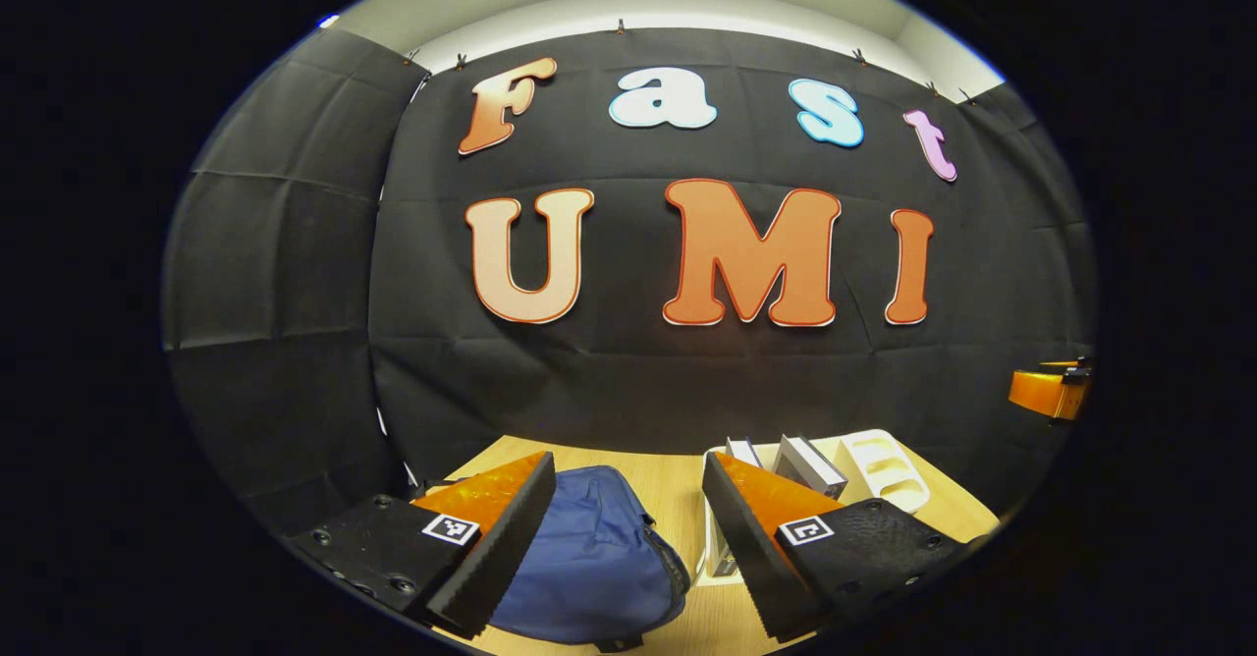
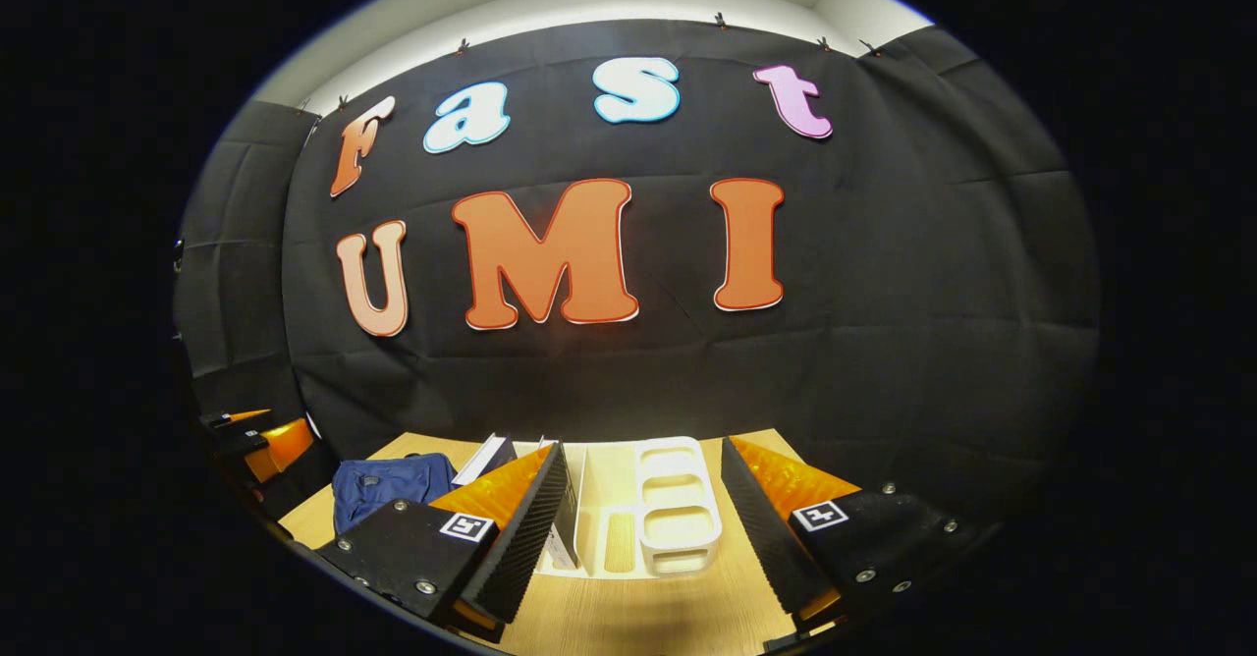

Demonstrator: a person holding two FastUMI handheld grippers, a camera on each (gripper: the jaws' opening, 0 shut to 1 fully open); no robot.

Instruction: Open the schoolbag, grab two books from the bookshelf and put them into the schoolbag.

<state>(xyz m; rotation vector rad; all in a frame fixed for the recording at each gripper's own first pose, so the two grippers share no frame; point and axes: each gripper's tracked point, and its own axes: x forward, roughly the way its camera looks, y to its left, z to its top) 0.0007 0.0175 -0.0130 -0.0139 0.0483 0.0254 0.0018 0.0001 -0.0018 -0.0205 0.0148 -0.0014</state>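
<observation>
The blue schoolbag (image 1: pixel 589 558) lies closed on the wooden table (image 1: pixel 678 499), just beyond and below my left gripper (image 1: pixel 628 464), which is open and holds nothing. To the bag's right stands a white bookshelf (image 1: pixel 879 469) with two books (image 1: pixel 807 464) leaning in it. In the right gripper view the same bookshelf (image 2: pixel 673 509) sits straight ahead between the fingers of my right gripper (image 2: pixel 643 450), which is open and empty. Books (image 2: pixel 489 458) lean at the rack's left side, and the schoolbag (image 2: pixel 388 484) lies farther left. Both grippers hover above the table, touching nothing.
The table's far edge meets the black cloth wall. The right gripper (image 1: pixel 1051 393) shows at the right edge of the left gripper view, and the left gripper (image 2: pixel 257 440) at the left edge of the right gripper view. Bare tabletop (image 2: pixel 628 617) lies in front of the bookshelf.
</observation>
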